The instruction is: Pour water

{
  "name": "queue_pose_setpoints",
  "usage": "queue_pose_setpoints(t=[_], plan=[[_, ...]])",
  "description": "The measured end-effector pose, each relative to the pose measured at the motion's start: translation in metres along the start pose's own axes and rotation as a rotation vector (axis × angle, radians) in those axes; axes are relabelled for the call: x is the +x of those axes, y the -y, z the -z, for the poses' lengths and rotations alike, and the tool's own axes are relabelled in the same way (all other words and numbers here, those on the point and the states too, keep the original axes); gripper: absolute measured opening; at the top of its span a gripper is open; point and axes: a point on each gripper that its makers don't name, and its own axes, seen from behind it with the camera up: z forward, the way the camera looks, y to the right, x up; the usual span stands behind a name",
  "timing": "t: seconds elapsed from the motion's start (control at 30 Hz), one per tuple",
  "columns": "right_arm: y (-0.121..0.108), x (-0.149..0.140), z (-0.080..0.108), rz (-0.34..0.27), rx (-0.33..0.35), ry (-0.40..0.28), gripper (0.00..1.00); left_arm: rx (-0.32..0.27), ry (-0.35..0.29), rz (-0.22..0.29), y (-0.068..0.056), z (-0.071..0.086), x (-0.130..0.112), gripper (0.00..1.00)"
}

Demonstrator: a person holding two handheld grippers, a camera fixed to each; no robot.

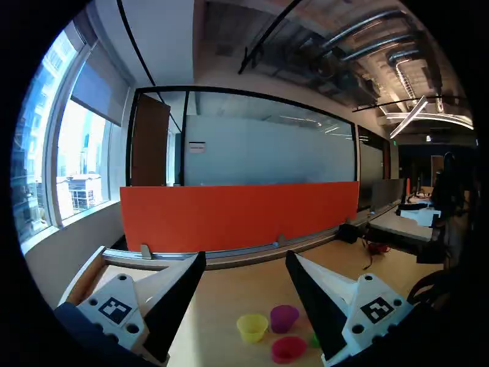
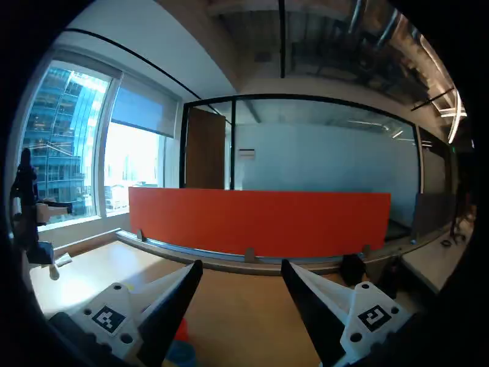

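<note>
Down on the tabletop (image 1: 226,300), three little cups are sitting close together: a yellow cup (image 1: 252,327), a purple cup (image 1: 284,318) and a pink cup (image 1: 288,350). The left claw (image 1: 244,255) is hanging above them, spread wide and holding nothing. The right claw (image 2: 241,264) is spread wide too and is holding nothing. Something red and blue (image 2: 179,342) is peeking out low by its finger, too cut off to name. An orange divider (image 1: 238,214) is standing behind the tabletop. I think the job is only starting. Next, one claw needs to go down and close gently around a cup. I cannot tell which cup is holding water.
</note>
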Motion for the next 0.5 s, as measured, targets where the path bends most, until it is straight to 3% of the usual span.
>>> queue_pose_setpoints(t=[0.27,0.5], plan=[[0.027,0.010,0.005,0.031,0.130,-0.020,1.00,-0.147,-0.005,0.018,-0.033,-0.003,0.009,0.97],[0.041,0.012,0.006,0.043,0.199,-0.022,1.00,-0.226,0.020,-0.004,-0.050,-0.006,0.002,0.97]])
